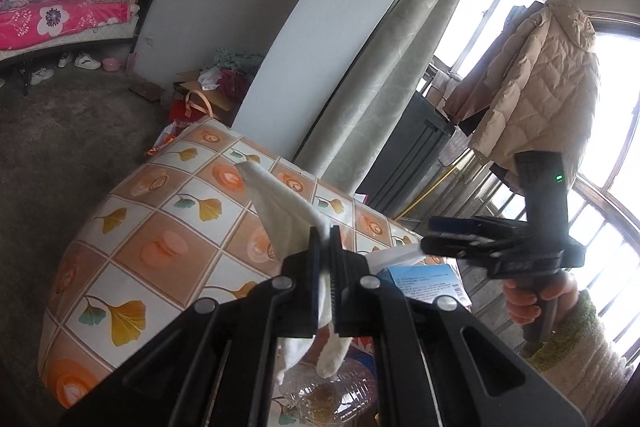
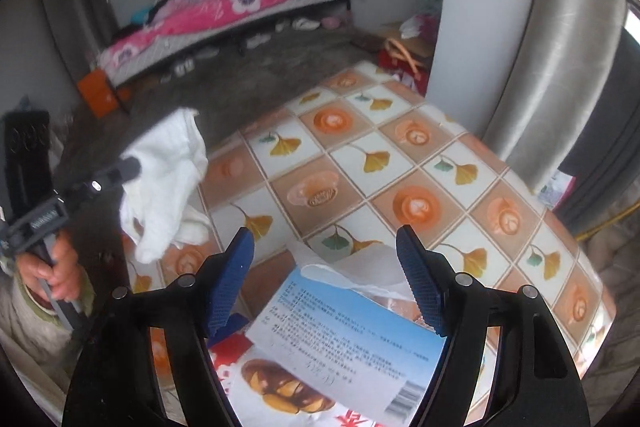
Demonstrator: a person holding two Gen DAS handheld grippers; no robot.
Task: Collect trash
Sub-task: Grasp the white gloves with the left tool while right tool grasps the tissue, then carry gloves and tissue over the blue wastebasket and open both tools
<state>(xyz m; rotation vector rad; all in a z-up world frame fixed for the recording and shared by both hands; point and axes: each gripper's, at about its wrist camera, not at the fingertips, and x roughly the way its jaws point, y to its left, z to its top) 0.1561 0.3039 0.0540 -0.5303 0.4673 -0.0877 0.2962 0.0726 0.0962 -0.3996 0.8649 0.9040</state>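
The left claw (image 1: 326,231) is clenched on a crumpled white tissue (image 1: 280,203), lifted above the tabletop (image 1: 160,227). The right claw (image 2: 326,259) stands released over a blue-and-white package (image 2: 340,343) on that tabletop.

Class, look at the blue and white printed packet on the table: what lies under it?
Under the packet lie a white plastic bag, a red and white wrapper picturing bread, and the patterned tablecloth. Anything further beneath is covered.
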